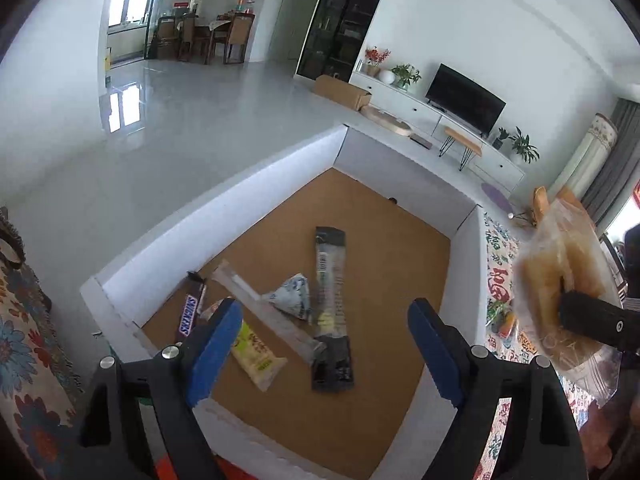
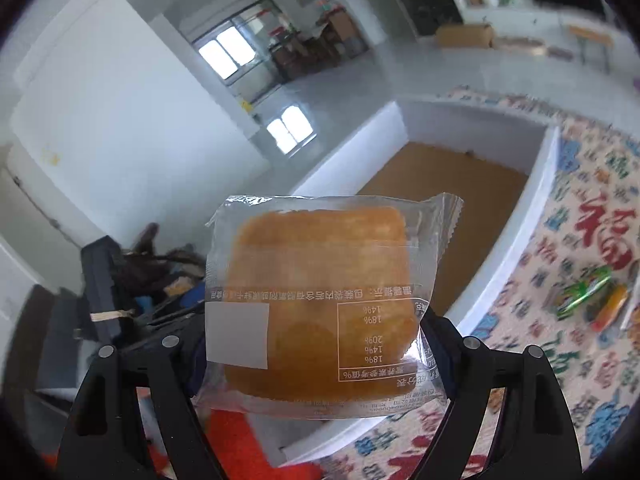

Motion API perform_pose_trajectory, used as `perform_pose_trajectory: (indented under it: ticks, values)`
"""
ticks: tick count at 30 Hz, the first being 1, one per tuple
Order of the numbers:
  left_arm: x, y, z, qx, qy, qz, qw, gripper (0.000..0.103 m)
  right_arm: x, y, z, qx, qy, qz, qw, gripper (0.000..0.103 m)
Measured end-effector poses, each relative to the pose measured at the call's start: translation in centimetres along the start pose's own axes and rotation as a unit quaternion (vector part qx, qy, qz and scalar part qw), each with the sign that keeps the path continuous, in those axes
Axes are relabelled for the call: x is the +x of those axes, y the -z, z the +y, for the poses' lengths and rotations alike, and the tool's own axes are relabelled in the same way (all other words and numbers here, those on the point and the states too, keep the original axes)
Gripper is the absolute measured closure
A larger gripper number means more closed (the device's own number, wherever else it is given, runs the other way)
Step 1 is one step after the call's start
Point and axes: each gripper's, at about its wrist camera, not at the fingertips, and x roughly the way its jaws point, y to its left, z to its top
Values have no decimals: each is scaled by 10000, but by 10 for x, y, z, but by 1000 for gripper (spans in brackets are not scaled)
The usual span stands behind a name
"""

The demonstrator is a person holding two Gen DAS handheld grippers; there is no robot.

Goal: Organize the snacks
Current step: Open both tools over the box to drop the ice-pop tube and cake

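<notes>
Bread packet (image 2: pixel 320 304) sitting pinched across its width in right gripper (image 2: pixel 316 344), looking light, soft, crushable, slippery-wrapped; left gripper (image 1: pixel 324 344) hanging spread, empty, over snack box (image 1: pixel 224 216).

Both views are bright with soft daylight — it comes from the far windows (image 1: pixel 125 0), which blow out to plain white, and bounces off the glossy floor (image 1: pixel 200 120) as pale window-shaped patches of glare. Shadows are faint and soft-edged; the box (image 1: pixel 224 208) shows only a mild grey shade along its inner walls. The left wrist view is fairly sharp at its middle. The right wrist view is smeared — the patterned cloth (image 2: pixel 580 240) and far furniture streak with motion blur, while the clear wrapper (image 2: pixel 320 300) close to the lens stays readable and carries a light sheen. Both pictures bow strongly outward, straight edges curve, and the corners fall to black.
</notes>
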Motion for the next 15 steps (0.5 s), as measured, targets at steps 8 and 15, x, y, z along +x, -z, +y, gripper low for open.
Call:
perform_pose_trajectory:
  ticks: [8, 15]
  values:
    - [-18, -4, 21, -168, -306, -252, 9991, 18, 72, 1, 6, -1259, 1625, 461, 9776, 12]
    - [-15, 6, 26, -258, -277, -223, 9990, 18, 41, -8, 6, -814, 648, -218, 9943, 14]
